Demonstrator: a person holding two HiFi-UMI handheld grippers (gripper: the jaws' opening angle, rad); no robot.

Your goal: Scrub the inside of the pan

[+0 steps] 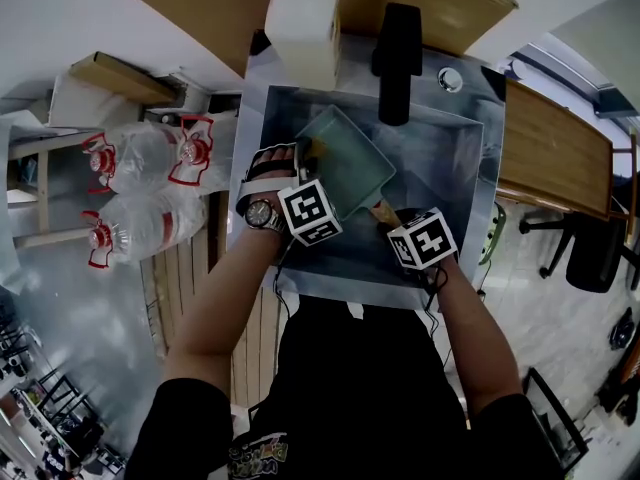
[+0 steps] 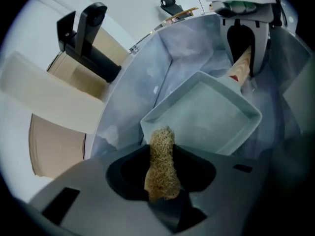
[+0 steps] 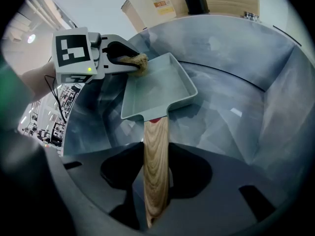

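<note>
While the right gripper (image 3: pixel 156 181) has its jaws clamped on the wooden handle (image 3: pixel 156 151) of the pan (image 3: pixel 158 93), the pan lies inside the sink (image 1: pixel 470 158). It sits at a diagonal to the sink's walls, with its open side up and its handle pointing toward the sink's near wall. It is a shallow rectangular pan, pale grey-green, and its inside looks bare. Whether it rests on the sink floor or is held just above it I cannot tell.

The left gripper (image 2: pixel 162 177) is closed on a tan fibrous scrubber (image 2: pixel 161 154), which sticks out past the jaw tips. In the right gripper view the scrubber's tip is at a corner of the pan's rim, on the left side of the sink. From the left gripper view the same tip overlaps that corner. No view settles whether it presses on the rim.

Both grippers reach down into the sink from its near edge, the left one over the sink's left half and the right one nearer the middle. A wristwatch (image 1: pixel 262 213) shows on the left wrist, above the sink's near-left corner.

A black faucet (image 1: pixel 397 58) stands at the sink's back edge. A white plastic container (image 1: pixel 303 28) sits beyond the sink's back-left corner. Clear water bottles (image 1: pixel 140 188) with red labels lie to the left of the sink, and a wooden board (image 1: pixel 555 148) lies to its right
</note>
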